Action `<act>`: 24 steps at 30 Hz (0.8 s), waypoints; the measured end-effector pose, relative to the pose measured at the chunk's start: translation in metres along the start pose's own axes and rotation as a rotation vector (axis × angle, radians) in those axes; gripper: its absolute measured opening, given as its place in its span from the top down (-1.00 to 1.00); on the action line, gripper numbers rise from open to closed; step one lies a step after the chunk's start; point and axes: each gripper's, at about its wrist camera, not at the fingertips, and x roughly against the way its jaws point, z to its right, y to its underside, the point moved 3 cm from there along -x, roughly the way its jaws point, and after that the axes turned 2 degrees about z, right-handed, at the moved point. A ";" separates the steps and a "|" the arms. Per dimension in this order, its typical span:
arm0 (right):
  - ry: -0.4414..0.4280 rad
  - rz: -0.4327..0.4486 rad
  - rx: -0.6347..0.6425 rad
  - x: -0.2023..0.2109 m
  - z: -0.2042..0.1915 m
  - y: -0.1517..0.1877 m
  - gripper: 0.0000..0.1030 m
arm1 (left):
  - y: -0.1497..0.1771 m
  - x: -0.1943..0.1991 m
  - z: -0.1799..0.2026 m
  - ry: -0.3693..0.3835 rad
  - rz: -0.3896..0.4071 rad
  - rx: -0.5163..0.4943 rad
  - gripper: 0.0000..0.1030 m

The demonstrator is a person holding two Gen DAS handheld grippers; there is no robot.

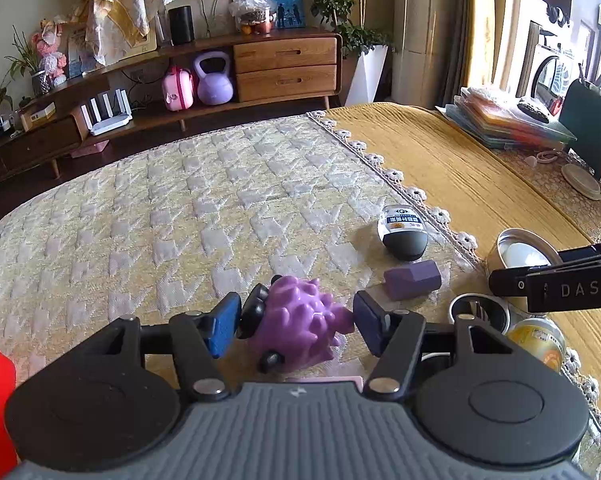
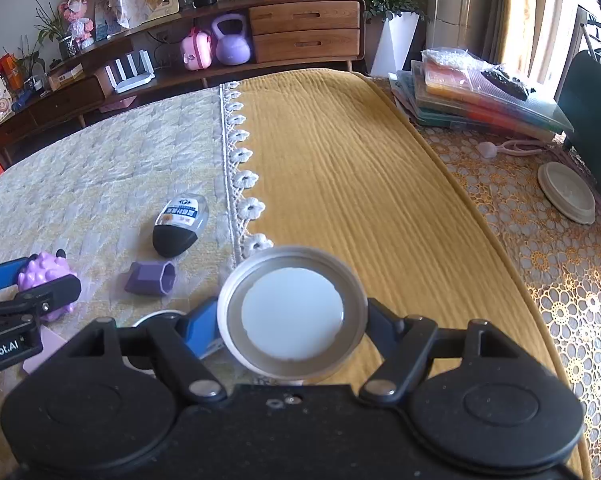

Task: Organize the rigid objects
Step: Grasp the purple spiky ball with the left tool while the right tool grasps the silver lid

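Fingers of the left gripper (image 1: pixel 296 326) stood apart around a purple spiky toy (image 1: pixel 300 326), their blue pads (image 1: pixel 224 328) just beside its sides, though contact could not be confirmed. The right gripper (image 2: pixel 292 320) clamped a round metal lid (image 2: pixel 292 312), held above the lace edge (image 2: pixel 244 178) of the pale quilted cloth (image 1: pixel 140 208). Beyond the toy, nearer that lace edge, lay a purple block (image 1: pixel 412 280) and a dark-capped bottle (image 1: pixel 404 232) on its side.
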 end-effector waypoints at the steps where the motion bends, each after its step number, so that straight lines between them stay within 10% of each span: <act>1: -0.001 0.001 -0.002 0.001 0.000 0.000 -0.47 | 0.000 0.001 0.000 0.001 0.002 0.000 -0.16; 15: -0.023 0.024 0.033 0.017 -0.004 0.001 -0.47 | -0.003 0.009 -0.010 0.031 0.014 0.018 0.13; 19: -0.033 0.013 0.026 0.015 -0.002 0.001 -0.47 | -0.003 0.007 -0.009 0.070 -0.006 0.023 -0.36; 24: -0.034 0.007 0.025 0.013 0.000 0.001 -0.47 | 0.000 0.001 -0.007 0.044 -0.020 0.010 -0.48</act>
